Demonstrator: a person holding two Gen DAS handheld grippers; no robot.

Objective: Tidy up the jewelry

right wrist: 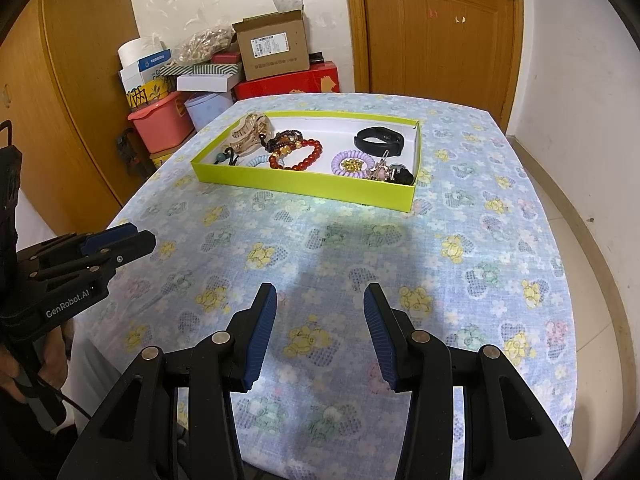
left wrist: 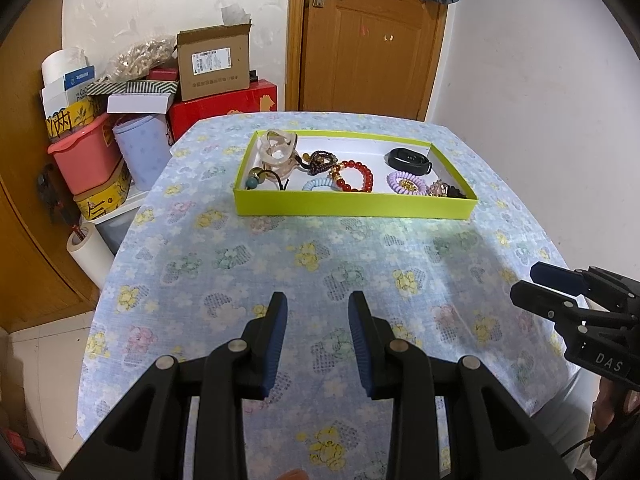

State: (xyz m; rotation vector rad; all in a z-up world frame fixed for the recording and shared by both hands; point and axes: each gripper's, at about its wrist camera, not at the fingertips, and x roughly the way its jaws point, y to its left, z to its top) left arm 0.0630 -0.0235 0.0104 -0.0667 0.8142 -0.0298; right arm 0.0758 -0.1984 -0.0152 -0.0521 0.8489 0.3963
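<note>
Lying well beyond both parted grippers (left wrist: 318,304) (right wrist: 320,296): the jewelry tray (left wrist: 352,204).

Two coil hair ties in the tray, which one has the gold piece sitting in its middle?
The purple coil hair tie, toward the tray's right end near the black band. The light blue coil hair tie by the red bead bracelet has none.

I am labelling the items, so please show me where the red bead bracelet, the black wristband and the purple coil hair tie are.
red bead bracelet (left wrist: 362,172), left wrist view, on its right-hand beads.
black wristband (left wrist: 408,159), left wrist view, on the band's front side.
purple coil hair tie (right wrist: 345,171), right wrist view, on the coil's near rim.
</note>
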